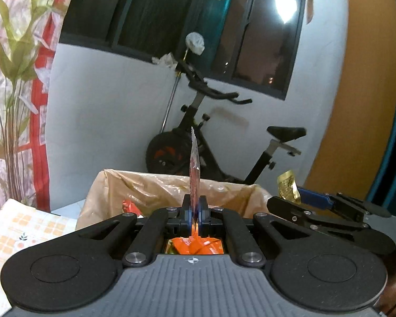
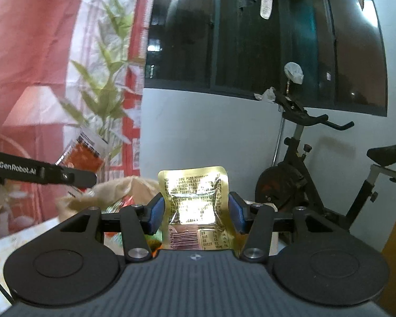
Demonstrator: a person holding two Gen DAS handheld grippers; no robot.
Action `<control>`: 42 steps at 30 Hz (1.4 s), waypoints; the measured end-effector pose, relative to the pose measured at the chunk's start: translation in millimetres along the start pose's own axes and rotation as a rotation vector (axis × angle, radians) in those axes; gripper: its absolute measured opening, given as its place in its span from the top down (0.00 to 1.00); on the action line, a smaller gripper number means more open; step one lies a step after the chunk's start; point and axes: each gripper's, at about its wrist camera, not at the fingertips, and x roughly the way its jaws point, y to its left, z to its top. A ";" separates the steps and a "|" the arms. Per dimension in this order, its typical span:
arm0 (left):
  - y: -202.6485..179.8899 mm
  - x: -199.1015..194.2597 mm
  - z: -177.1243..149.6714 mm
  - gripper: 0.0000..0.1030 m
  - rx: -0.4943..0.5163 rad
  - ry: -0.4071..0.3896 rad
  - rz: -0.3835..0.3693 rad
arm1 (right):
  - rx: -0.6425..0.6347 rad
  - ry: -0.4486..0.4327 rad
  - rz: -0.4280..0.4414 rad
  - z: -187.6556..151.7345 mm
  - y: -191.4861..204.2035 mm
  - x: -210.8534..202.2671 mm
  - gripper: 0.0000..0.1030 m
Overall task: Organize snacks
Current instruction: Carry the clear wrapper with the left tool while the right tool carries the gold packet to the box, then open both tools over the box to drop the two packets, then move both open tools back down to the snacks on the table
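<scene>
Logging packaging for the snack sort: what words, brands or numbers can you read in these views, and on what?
"GenRobot.AI": white lettering on the black left gripper finger.
"6 9414 10", partly legible: beside the barcode on the gold foil snack packet in the right gripper.
Gold packet's dense print: too small.
Orange-and-white snack packet: label blurred.

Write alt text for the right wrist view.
The right gripper holds a gold snack packet upright, squeezed by its side edges. At left, the left gripper holds an orange packet; an exercise bike stands behind.
</scene>
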 end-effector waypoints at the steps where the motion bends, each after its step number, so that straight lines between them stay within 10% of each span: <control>1: 1.2 7.7 -0.6 0.95 -0.015 0.017 -0.002 | 0.009 0.004 -0.006 -0.3 -0.4 7.0 0.48; 9: 16.7 31.8 -18.2 0.94 -0.032 0.114 -0.022 | 0.061 0.133 -0.034 -24.7 -9.9 33.5 0.47; 13: 21.1 30.7 -20.6 0.44 0.003 0.121 -0.011 | 0.091 0.166 -0.042 -31.2 -15.2 31.0 0.43; 19: 29.0 9.1 -21.6 0.42 -0.008 0.119 0.025 | 0.076 0.150 -0.043 -33.7 -17.6 11.7 0.32; 28: 38.4 -47.4 -33.2 0.13 -0.043 0.099 0.063 | 0.070 0.104 -0.014 -44.8 -16.5 -36.5 0.28; 42: 26.6 -19.0 -132.5 0.12 -0.116 0.326 0.141 | 0.096 0.144 -0.063 -89.4 -12.0 -70.9 0.27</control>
